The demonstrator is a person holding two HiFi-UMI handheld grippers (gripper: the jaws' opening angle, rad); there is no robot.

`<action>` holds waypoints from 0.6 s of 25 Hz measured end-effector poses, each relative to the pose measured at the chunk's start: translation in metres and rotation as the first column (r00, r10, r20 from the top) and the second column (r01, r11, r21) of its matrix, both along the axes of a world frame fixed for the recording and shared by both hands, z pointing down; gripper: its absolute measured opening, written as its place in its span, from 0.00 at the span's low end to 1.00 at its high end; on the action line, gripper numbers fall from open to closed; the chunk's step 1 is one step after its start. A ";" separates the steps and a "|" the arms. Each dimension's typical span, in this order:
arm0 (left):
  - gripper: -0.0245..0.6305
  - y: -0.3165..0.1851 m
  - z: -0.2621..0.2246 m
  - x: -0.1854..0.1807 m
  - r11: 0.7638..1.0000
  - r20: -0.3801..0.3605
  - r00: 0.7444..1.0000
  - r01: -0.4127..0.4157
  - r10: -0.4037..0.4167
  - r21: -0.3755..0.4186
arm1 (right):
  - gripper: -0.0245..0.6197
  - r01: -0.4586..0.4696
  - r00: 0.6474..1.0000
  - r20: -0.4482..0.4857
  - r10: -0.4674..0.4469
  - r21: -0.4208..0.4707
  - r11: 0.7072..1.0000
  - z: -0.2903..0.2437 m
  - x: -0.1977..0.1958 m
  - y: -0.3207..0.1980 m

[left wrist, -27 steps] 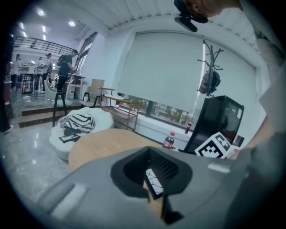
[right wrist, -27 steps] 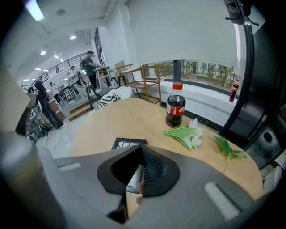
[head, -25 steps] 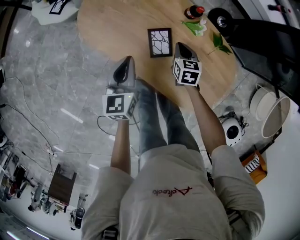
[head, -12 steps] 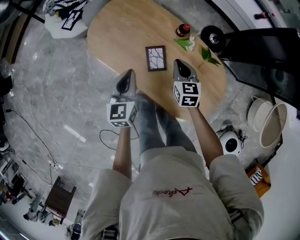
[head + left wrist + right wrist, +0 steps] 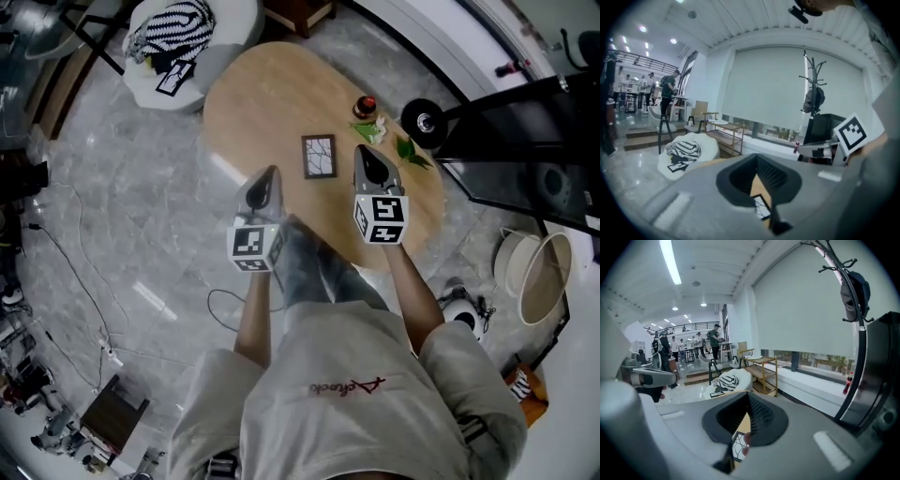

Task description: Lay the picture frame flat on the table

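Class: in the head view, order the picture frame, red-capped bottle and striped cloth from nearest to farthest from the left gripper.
1. Frame, on the table, ahead-right of the left gripper.
2. Bottle, at the table's far right edge.
3. Striped cloth, on the white seat, far left.

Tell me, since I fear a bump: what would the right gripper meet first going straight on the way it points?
Probably the flower sprig lying just ahead of the right gripper on the table; its height is unclear, so it may pass above.
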State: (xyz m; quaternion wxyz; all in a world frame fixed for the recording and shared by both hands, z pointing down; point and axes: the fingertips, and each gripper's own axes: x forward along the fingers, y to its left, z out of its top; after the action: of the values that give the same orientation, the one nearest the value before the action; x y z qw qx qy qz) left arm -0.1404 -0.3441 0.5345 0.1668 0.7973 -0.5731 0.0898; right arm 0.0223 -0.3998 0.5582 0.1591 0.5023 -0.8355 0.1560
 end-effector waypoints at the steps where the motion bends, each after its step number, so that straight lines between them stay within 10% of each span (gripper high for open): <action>1: 0.04 0.000 -0.010 -0.001 1.000 0.003 1.000 0.004 -0.004 0.015 | 0.05 0.010 1.000 -0.001 -0.010 0.014 1.000 -0.011 -0.001 0.001; 15: 0.04 0.021 -0.128 -0.003 0.985 0.036 0.998 0.039 -0.046 0.166 | 0.05 0.031 0.997 0.065 -0.044 0.195 0.980 -0.153 0.009 0.034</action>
State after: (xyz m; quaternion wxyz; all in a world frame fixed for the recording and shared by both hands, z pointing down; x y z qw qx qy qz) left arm -0.1434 -0.3232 0.4070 0.0906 0.7939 -0.5987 0.0543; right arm 0.0312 -0.3662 0.4053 0.0836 0.4938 -0.8611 0.0882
